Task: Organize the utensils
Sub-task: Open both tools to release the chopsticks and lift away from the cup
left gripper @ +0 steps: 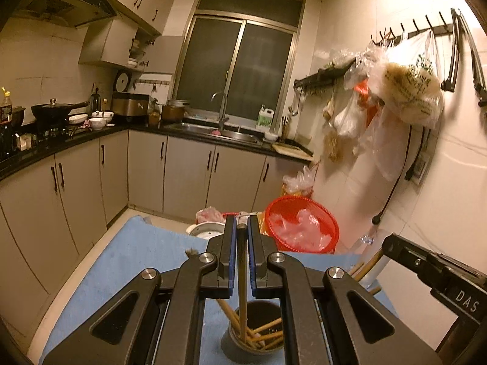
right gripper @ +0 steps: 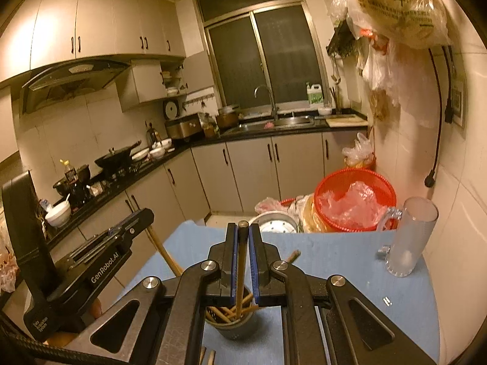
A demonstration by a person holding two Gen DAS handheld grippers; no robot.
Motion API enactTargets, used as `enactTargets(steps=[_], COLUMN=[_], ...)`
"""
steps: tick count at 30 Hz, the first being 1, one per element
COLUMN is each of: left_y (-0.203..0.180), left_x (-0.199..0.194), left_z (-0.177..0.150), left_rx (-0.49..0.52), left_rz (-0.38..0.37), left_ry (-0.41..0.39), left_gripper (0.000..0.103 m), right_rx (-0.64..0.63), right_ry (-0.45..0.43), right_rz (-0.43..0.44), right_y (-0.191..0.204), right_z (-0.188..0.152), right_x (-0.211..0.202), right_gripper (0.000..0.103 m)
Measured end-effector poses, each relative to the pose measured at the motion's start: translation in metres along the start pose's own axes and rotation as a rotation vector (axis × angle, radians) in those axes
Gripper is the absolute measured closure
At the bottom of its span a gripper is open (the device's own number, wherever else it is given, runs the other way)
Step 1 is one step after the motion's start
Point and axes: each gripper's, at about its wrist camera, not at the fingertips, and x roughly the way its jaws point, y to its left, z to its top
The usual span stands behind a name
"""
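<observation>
A dark round cup (left gripper: 255, 339) holding several wooden chopsticks stands on a blue mat (left gripper: 131, 261). My left gripper (left gripper: 242, 231) is shut on one chopstick (left gripper: 242, 279) that stands upright with its lower end in the cup. In the right wrist view, my right gripper (right gripper: 242, 231) is shut on another chopstick (right gripper: 241, 273) whose lower end sits in the same cup (right gripper: 236, 322). The left gripper's body (right gripper: 100, 261) shows at the left there, with a chopstick (right gripper: 164, 252) under it. The right gripper's body (left gripper: 435, 273) shows at the right in the left wrist view.
A clear plastic mug (right gripper: 409, 237) stands on the mat (right gripper: 350, 261) at the right, by the wall. Beyond the mat's far edge are a red mesh basket (right gripper: 354, 197) with plastic bags and a white pot (right gripper: 274, 223). Kitchen counters lie farther off.
</observation>
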Motion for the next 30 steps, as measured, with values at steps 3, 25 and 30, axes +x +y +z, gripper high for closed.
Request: enactTargets(steps=[3, 25, 30], left_y=[0.000, 0.002, 0.007], left_x=[0.002, -0.020, -0.042], left_z=[-0.005, -0.016, -0.021], left_rx=[0.010, 0.043, 0.051], left_rz=[0.003, 0.014, 0.040], left_ry=[0.017, 0.036, 0.031], left_gripper=[0.097, 0.096, 0.068], right_rx=[-0.005, 0.016, 0.018], right_ry=[0.015, -0.010, -0.033], right_rz=[-0.007, -0.050, -0.061], right_y=[-0.001, -0.003, -0.003], right_z=[-0.007, -0.012, -0.020], right_x=[0.004, -0.023, -0.046], right_gripper=[0.095, 0.080, 0.064])
